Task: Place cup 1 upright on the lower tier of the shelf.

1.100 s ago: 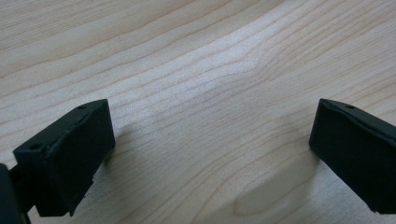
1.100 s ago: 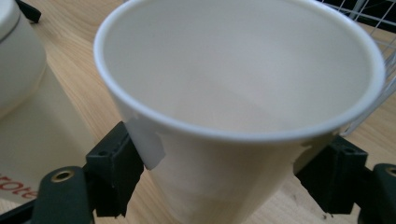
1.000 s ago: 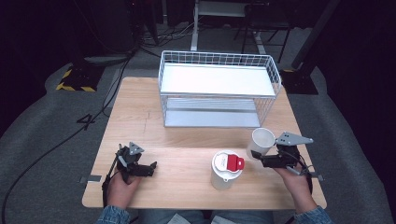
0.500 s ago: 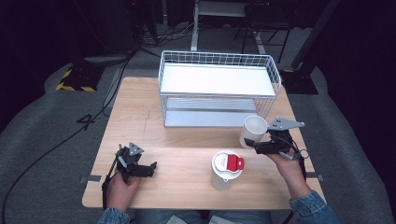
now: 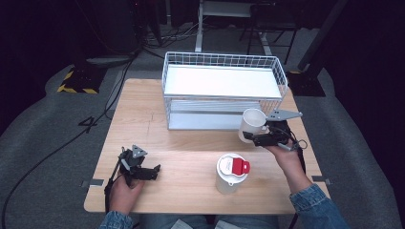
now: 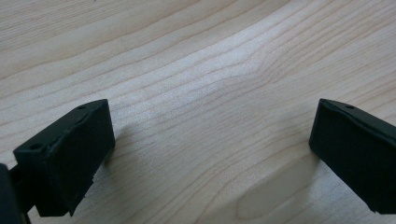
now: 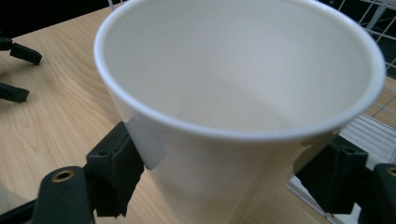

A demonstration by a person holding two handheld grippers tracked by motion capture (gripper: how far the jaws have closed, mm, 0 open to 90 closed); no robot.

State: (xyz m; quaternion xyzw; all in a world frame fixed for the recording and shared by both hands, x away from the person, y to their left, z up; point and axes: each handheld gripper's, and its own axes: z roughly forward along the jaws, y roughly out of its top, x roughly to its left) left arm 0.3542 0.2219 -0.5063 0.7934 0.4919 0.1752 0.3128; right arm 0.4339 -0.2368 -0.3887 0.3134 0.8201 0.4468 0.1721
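The white paper cup (image 5: pixel 252 123) carries no print, logo or lettering on any side I can see; its wall and inside are plain white. The lidded white tumbler (image 5: pixel 231 172) shows a red tab on its lid, and no writing can be made out there either.

I'll take the white wire basket rack (image 5: pixel 224 90) on the wooden table (image 5: pixel 191 162) as my mark. The cup is up off the table, just in front of the rack's right front corner, level with its lower shelf. It stands nearly upright, mouth up, its long axis running top to bottom with a slight lean. In the right gripper view the mouth (image 7: pixel 238 65) opens towards the camera and the inside looks empty.

The right gripper (image 5: pixel 260 138) is clamped on the paper cup: its two black jaws press on opposite sides of the wall below the rim, and the wall dents a little on each side where the pads bite. The person's hand and denim sleeve (image 5: pixel 313 205) come up from the table's near edge, right of the tumbler.

The tumbler stands upright on the table well in front of the rack, towards its right half.

The left gripper (image 5: pixel 154 170) rests low over the table, far in front of the rack's left corner. Its jaws are wide apart with bare wood between them.
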